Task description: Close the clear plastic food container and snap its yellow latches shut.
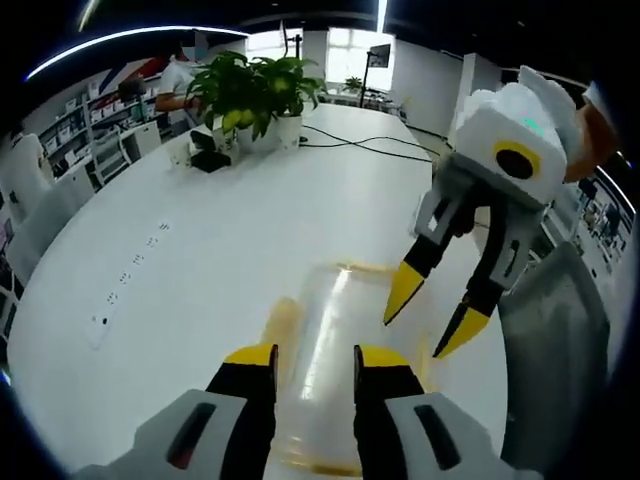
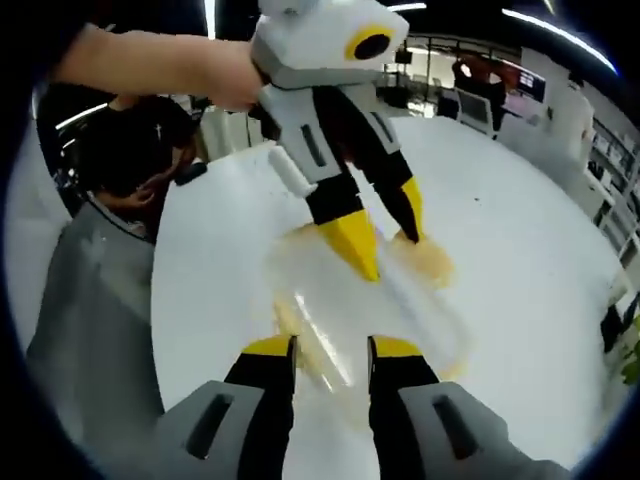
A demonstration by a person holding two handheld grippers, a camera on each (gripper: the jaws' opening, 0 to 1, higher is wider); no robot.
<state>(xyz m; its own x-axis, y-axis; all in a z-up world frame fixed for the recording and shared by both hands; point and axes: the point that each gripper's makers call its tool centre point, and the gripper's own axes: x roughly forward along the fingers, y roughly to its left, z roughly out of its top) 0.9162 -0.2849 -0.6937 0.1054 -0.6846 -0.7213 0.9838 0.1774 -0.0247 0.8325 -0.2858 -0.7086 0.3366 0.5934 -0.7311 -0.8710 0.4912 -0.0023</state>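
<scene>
A clear plastic container (image 2: 370, 300) lies on the white tabletop (image 2: 520, 230), blurred, with yellow latches (image 2: 432, 262) at its edges. The right gripper (image 2: 331, 347) hovers at its near side, jaws slightly apart. The left gripper (image 2: 385, 232) reaches down onto its far side, jaws spread, held by a hand (image 2: 232, 75)

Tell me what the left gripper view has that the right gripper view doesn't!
The left gripper view has a potted plant at the far end of the white table, plus shelves at the left. The right gripper view has a person's bare arm holding the left gripper, and someone in a grey top beside the table. Both have the clear container with yellow latches, blurry, lying between the two open grippers; the left view also catches the right gripper.
</scene>
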